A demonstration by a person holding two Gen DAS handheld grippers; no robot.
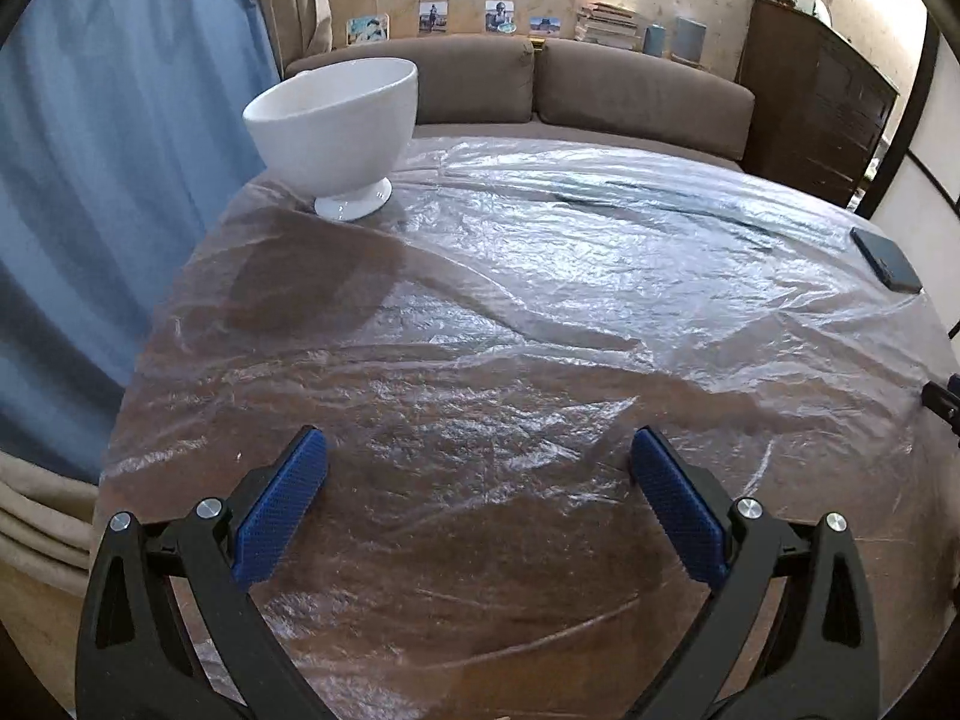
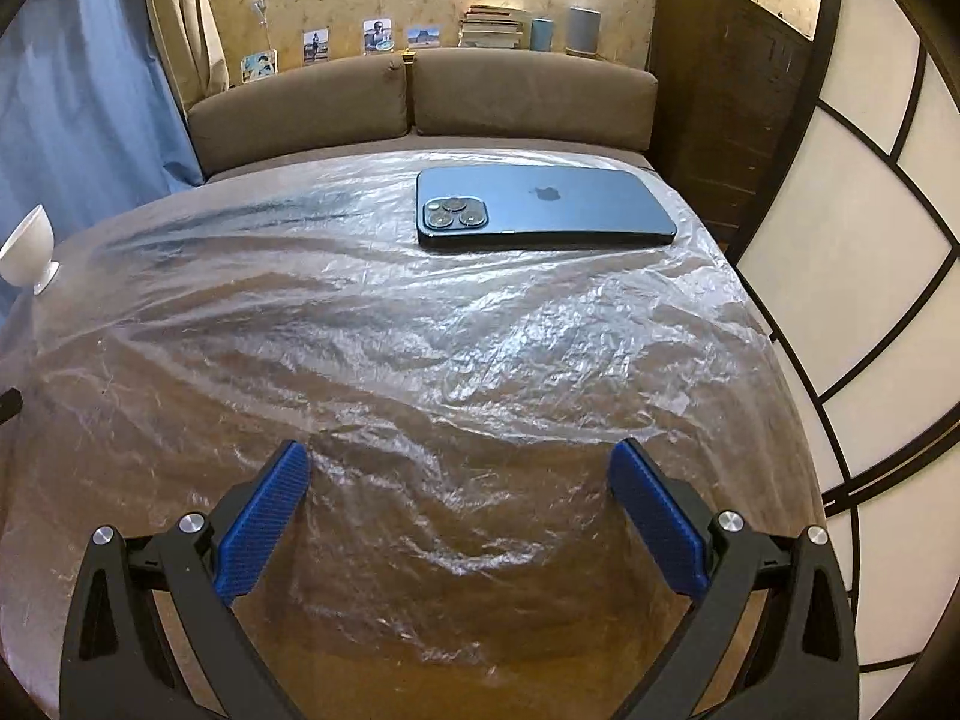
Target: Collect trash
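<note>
Plastic sheet covers table; bowl cut off.

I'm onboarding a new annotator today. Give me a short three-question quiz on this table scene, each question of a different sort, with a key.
1. True or false: the phone lies face down on the plastic sheet.
2. Multiple choice: what stands at the far left corner of the table? A) a white footed bowl B) a glass jar C) a stack of books
3. Fill in: between the fingers of the left gripper there is only ____.

Key
1. True; its camera lenses and logo face up.
2. A, the white footed bowl.
3. Plastic sheet; the jaws stand wide apart and grip nothing. The right gripper stands likewise.
</note>
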